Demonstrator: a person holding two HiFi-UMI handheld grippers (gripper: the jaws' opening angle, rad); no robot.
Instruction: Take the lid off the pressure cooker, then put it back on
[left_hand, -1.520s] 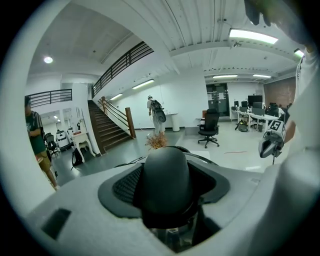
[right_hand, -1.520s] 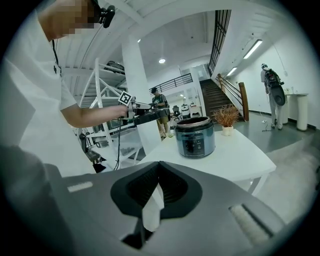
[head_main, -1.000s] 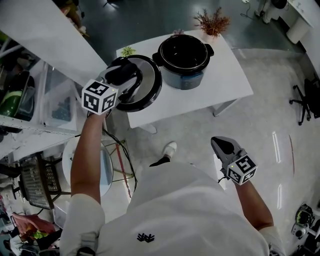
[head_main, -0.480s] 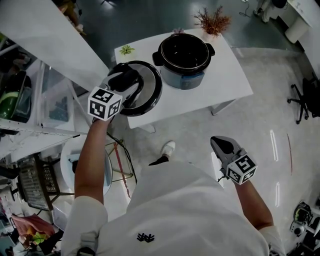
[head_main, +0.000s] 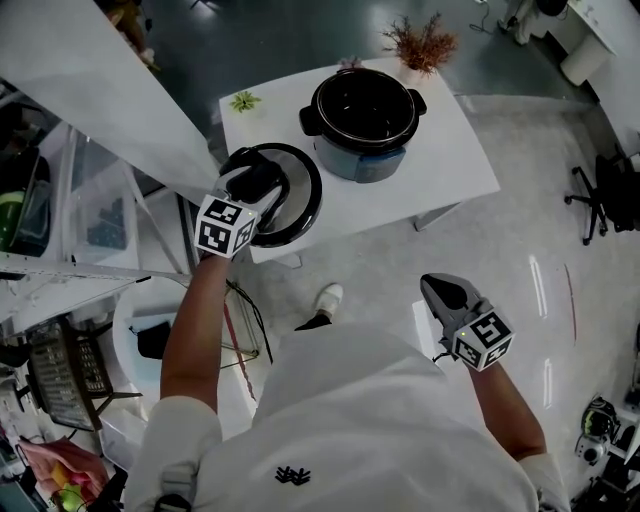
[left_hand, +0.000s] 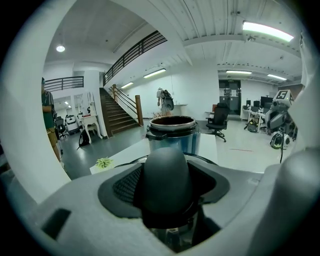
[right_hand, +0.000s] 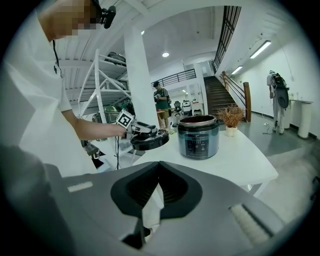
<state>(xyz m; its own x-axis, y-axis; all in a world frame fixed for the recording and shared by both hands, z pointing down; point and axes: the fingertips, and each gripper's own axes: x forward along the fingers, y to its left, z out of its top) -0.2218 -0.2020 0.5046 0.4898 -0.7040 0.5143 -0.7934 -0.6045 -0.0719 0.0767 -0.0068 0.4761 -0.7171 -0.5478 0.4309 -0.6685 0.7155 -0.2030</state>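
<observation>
**1. Right gripper** (head_main: 430, 285). Nearest me, well apart from the pot and on its near right, over the floor. Jaws drawn together with nothing between them. Idle.

**2. Left gripper** (head_main: 252, 178). Near left of the pot. Jaws spread wide and clamped on the knob (left_hand: 165, 175), which fills the space between them.

**3. Lid** (head_main: 302, 192). Off the pot and just beside it on its near left, over the desk (head_main: 440, 170) corner. It hangs from my left jaws with a slight tilt. I cannot tell whether its rim touches the desk.

**4. Pot** (head_main: 365, 160). Upright on the desk, mouth open, inside dark.

**Handling notes (my judgement).**
- The removal half looks done and the refit is still to come.
- If I set the lid down first, it should land closer to the pot. The corner offers little support and an overhanging rim could tip off.
- The knob is smooth and rounded, so I should keep the clamp firm and level the lid before moving, so it does not swing.
- For the refit: raise it above the pot's rim, carry it across flat, centre it over the mouth and lower it squarely.
- The left jaws should open only once the lid sits evenly all round.
- The right jaws are free to steady the pot if it slides.
</observation>
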